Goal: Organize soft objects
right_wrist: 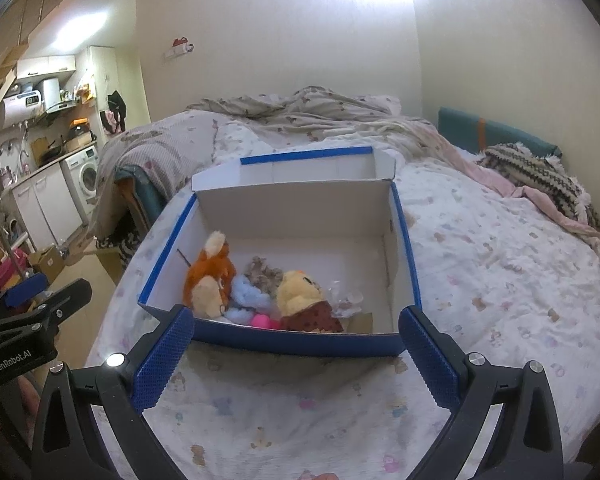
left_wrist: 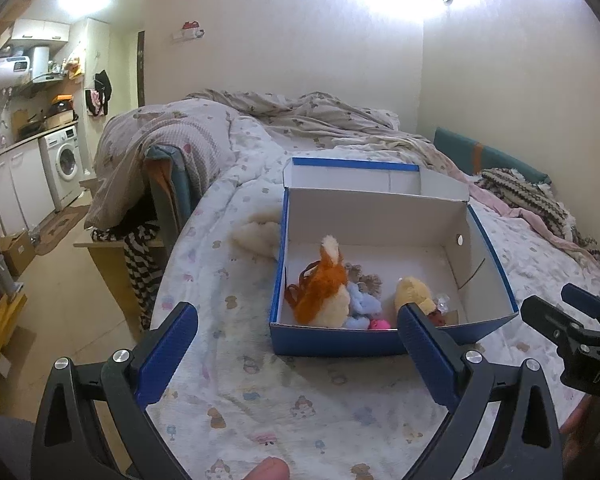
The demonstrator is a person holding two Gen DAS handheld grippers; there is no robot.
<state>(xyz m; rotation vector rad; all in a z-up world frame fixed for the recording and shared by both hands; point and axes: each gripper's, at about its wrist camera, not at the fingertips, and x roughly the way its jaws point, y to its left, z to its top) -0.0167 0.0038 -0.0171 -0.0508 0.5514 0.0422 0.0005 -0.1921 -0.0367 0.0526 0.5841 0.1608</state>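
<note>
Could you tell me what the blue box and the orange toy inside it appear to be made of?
The blue box looks like thin cardboard: matte white inside, with creased fold lines and a hinged flap lid. The orange toy appears to be plush fabric, with fuzzy pile and a cream face, probably stuffed; the filling cannot be seen.

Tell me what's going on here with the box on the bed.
A person holds two tongs over the bed, both open and empty. The left tongs and right tongs hover just before the blue box, which sits open. Inside are an orange plush, a yellow plush and a light blue one. A cream plush lies outside, left of the box.
</note>
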